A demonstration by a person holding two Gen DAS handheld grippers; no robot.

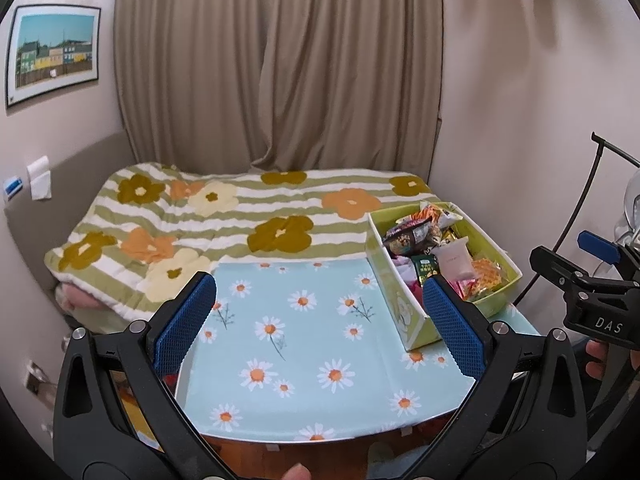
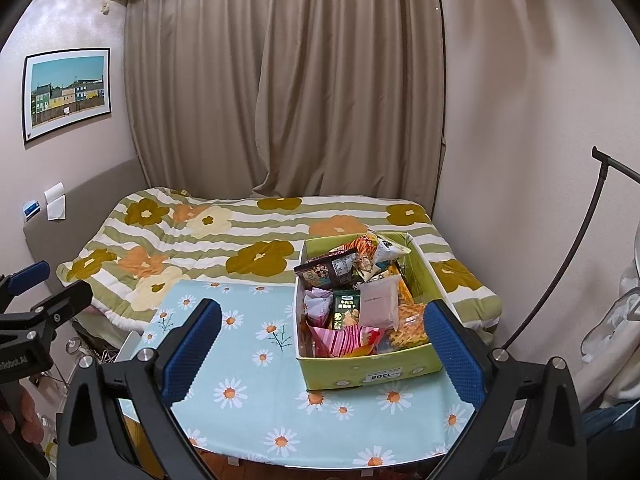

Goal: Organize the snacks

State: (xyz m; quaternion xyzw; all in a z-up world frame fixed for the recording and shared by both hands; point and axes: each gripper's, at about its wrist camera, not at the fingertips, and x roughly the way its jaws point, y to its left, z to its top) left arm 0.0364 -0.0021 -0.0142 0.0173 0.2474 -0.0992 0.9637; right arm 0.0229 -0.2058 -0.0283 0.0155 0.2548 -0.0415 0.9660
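Note:
A lime-green cardboard box stands on the right part of a small table covered in a light-blue daisy cloth. It is piled with several snack packets: a dark brown bag, a small green packet, a pale pink pouch, a pink striped wrapper. My right gripper hangs open above the table's near edge, the box between its blue pads. My left gripper is open over the bare cloth, left of the box. The right gripper also shows at the far right of the left wrist view.
A bed with a striped flower quilt lies right behind the table, under beige curtains. A thin black stand curves up along the right wall. A framed picture hangs on the left wall.

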